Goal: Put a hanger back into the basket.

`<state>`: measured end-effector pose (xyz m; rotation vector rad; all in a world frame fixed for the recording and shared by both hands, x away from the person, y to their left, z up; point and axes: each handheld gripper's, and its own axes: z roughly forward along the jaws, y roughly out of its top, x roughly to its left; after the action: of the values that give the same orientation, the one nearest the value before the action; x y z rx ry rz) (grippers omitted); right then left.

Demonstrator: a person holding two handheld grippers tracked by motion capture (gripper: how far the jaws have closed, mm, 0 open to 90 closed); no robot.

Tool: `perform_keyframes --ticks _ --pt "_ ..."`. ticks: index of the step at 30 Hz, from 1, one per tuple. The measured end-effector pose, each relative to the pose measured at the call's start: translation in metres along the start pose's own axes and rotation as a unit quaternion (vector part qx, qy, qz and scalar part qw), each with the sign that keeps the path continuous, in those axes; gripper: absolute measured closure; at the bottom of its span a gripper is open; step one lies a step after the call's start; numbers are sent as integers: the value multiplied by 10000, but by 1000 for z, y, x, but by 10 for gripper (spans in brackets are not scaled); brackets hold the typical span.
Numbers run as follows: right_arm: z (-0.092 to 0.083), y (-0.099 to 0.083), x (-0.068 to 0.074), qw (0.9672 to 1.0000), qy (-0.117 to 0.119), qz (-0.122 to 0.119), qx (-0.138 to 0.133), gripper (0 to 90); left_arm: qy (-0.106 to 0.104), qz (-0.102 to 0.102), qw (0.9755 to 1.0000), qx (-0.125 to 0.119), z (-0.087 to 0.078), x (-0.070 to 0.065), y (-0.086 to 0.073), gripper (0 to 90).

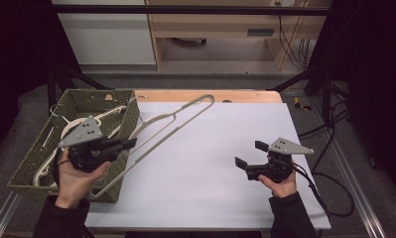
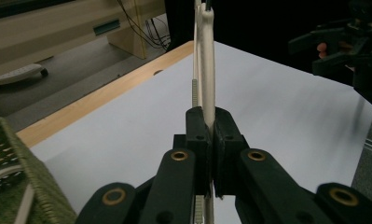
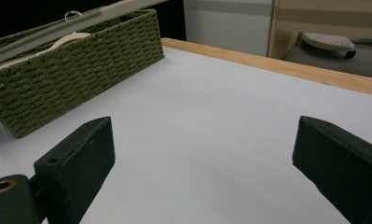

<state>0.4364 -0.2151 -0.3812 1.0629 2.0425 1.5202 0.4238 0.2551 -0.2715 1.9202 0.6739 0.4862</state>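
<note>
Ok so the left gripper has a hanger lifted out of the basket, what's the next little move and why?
Probably bring the open right gripper across to take the hanger's free hook end. The left gripper pinches only one bar, so the hanger juts out tilted over the white table, its lower end by the basket.

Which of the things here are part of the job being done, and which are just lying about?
Part of the job:
- hanger, clamped in the left gripper
- woven basket with more hangers inside
- right gripper, jaws wide open with nothing between them

Just lying about:
- cables at the table's right edge
- wooden furniture behind the table
</note>
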Motion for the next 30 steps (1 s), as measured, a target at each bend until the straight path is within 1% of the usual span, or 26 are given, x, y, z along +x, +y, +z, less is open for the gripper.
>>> perform_keyframes --ticks 2,5,7,10,12,13,14,17,19,25,30 --pt "0 0 0 10000 -3 62 -23 63 91 -55 9999 6 -8 11 3 870" --pt "0 -1 0 10000 4 17 1 61 285 -59 9996 52 -18 29 5 870" --pt "0 -1 0 10000 10 15 -3 61 378 -102 9992 65 -23 42 5 870" --pt "0 -1 -1 10000 -3 6 1 60 454 -230 9987 81 -30 60 2 870" --pt "0 -1 0 10000 16 -10 19 61 561 -233 9981 134 -35 71 -1 870" --pt "1 -1 0 10000 18 -24 23 60 614 -235 9977 162 -37 75 -2 870" --pt "2 -1 1 10000 10 30 8 60 650 -232 9974 192 -38 79 -3 870" --pt "2 -2 1 10000 0 19 23 59 718 -200 9968 285 -41 92 -7 870" --pt "2 -2 1 10000 -6 18 21 59 722 -299 9964 315 -42 100 -10 870" --pt "2 -1 1 10000 25 21 8 58 757 -417 9955 383 -43 122 -21 870" --pt "2 -2 1 10000 15 19 17 58 893 -496 9938 437 -50 137 -33 870"
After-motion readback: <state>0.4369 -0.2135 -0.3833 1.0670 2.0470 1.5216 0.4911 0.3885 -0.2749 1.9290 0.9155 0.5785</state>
